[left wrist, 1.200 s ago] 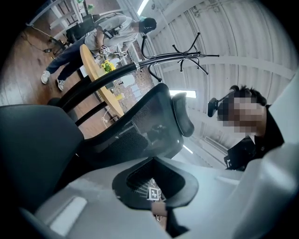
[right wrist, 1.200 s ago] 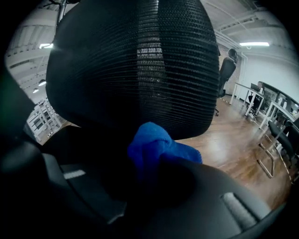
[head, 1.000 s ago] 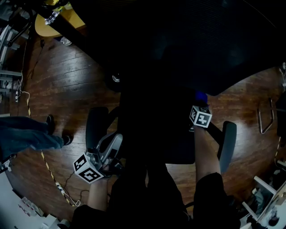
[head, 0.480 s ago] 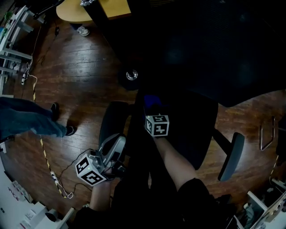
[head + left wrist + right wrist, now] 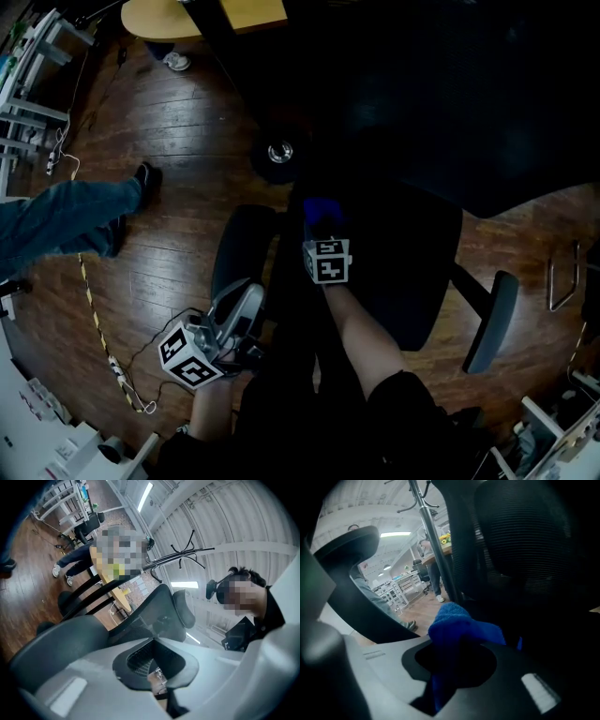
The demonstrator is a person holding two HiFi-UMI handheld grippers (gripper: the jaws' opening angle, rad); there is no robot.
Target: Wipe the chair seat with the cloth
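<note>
While my right gripper [image 5: 323, 234] reaches forward over the office chair, its jaws are clamped on a bunched blue cloth [image 5: 322, 214], which pokes out just ahead of the marker cube. From my head view the cloth sits at the left edge of the black chair seat [image 5: 403, 272], close beside the left armrest [image 5: 239, 253] and just below the dark backrest [image 5: 441, 103]. The seat is so dark that I cannot tell whether the cloth presses on it.

Looking along the right gripper [image 5: 457, 663] itself, I see the cloth [image 5: 461, 625] pinched between the jaws, a wad bulging past the tips. The mesh backrest [image 5: 525, 550] fills the right side, and a dark curved chair part [image 5: 351, 573] sweeps across the left.

My left gripper [image 5: 220, 333] hangs low at my side, off the chair and over the wooden floor [image 5: 178, 187]. In its own view the left gripper [image 5: 157, 677] tilts upward, and its jaws stand together with nothing between them. Beyond them are another chair's backrest [image 5: 150, 616] and a coat rack [image 5: 185, 552].

A person's leg in jeans [image 5: 56, 225] crosses the floor at the left.
</note>
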